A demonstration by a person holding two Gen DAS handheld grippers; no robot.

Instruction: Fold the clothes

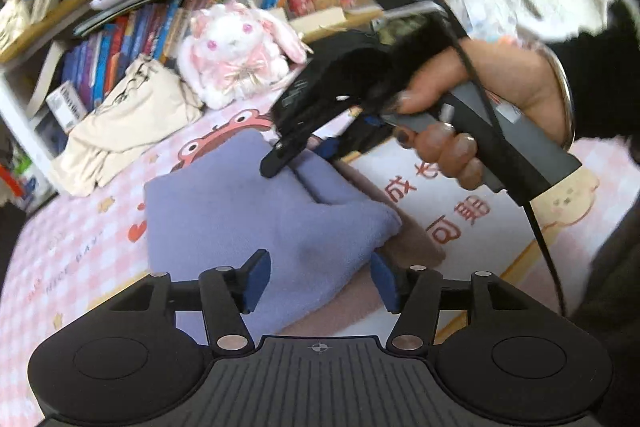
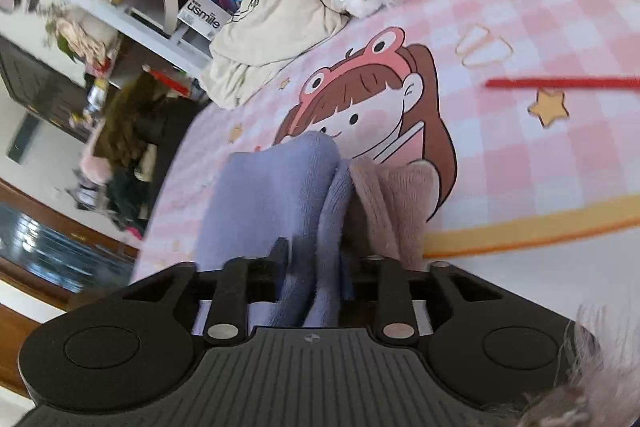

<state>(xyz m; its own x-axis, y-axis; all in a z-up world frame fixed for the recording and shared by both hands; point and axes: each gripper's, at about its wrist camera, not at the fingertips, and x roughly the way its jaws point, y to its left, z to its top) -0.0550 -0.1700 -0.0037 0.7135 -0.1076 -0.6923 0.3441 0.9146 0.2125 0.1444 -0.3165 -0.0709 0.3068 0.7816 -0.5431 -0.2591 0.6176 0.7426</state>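
A lavender fleece cloth point(image 1: 240, 223) lies folded on the pink checked table cover, over a dusty-pink cloth point(image 1: 404, 243). My left gripper point(image 1: 318, 281) is open just above the lavender cloth's near corner, its blue pads on either side with nothing between them. My right gripper point(image 1: 298, 159), held by a hand point(image 1: 472, 107), presses down on the cloth's far edge. In the right wrist view my right gripper point(image 2: 314, 267) is shut on a bunched fold of the lavender cloth point(image 2: 272, 195), with the pink cloth point(image 2: 396, 203) just to its right.
A cream tote bag point(image 1: 132, 119) and a white-and-pink plush rabbit point(image 1: 240, 55) sit at the back of the table against a bookshelf point(image 1: 132, 27). The table's left edge drops away point(image 2: 160, 207). A red strip point(image 2: 560, 83) lies on the cover at right.
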